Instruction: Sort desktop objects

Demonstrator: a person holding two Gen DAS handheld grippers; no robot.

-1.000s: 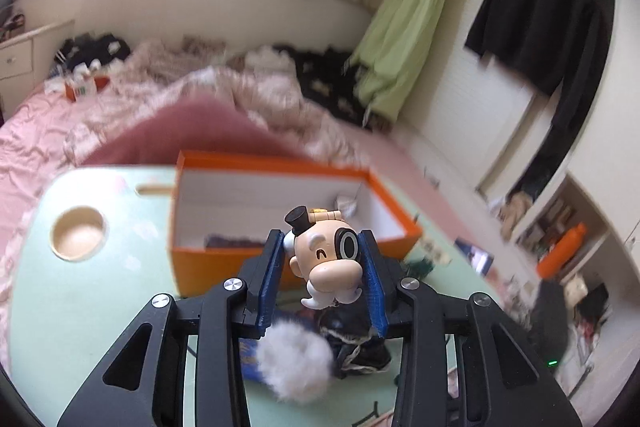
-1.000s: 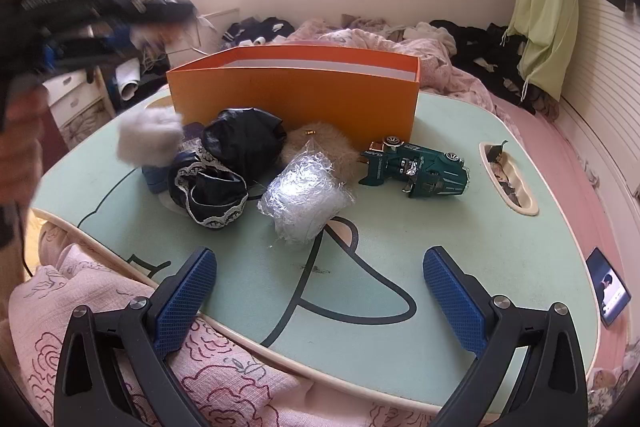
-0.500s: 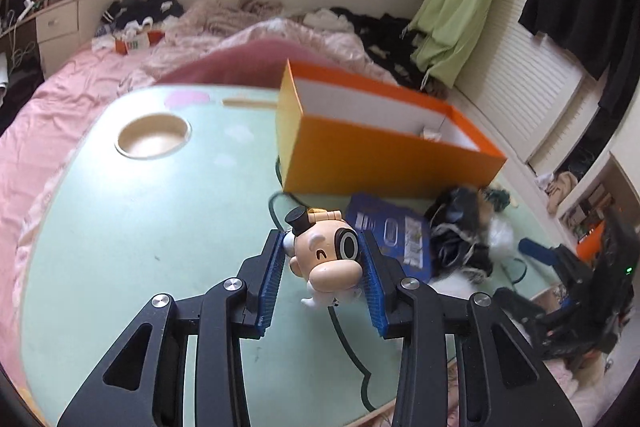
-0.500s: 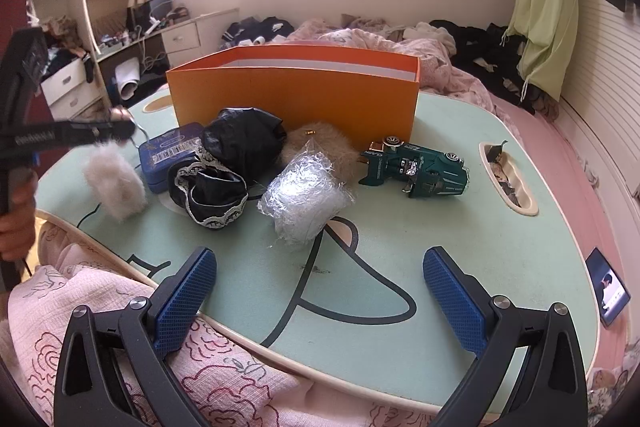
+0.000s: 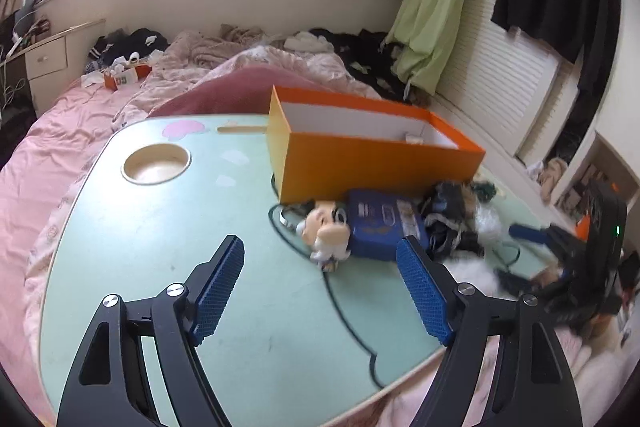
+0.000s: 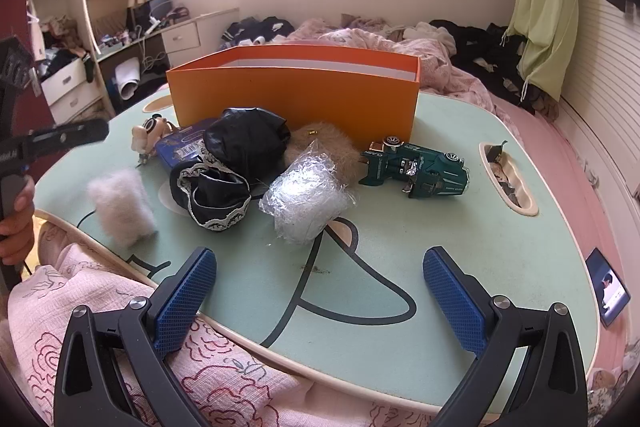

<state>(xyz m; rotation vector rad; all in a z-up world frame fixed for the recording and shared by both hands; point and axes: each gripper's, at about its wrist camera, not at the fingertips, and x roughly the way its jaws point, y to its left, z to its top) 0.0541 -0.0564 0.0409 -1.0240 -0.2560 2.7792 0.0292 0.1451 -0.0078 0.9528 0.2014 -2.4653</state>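
Observation:
A small cartoon figurine (image 5: 326, 227) with goggles lies blurred on the pale green table (image 5: 160, 247), against a blue tin (image 5: 380, 227), just in front of the orange box (image 5: 376, 163). My left gripper (image 5: 320, 247) hangs just short of it, jaws opening, nothing between the pads. The right wrist view shows the figurine (image 6: 150, 135) left of the blue tin (image 6: 184, 147). My right gripper (image 6: 320, 271) stands open and empty over the table's near edge.
In front of the orange box (image 6: 296, 91) lie a white fluff ball (image 6: 122, 203), black lace cloth (image 6: 216, 195), a black bag (image 6: 248, 135), a clear plastic wad (image 6: 308, 195), brown fur (image 6: 324, 143) and a green toy car (image 6: 416, 167). A round cup recess (image 5: 156, 163) sits far left.
The left gripper sank toward the table and opened, letting go of the figurine, which now lies beside the blue tin. The right gripper has kept still.

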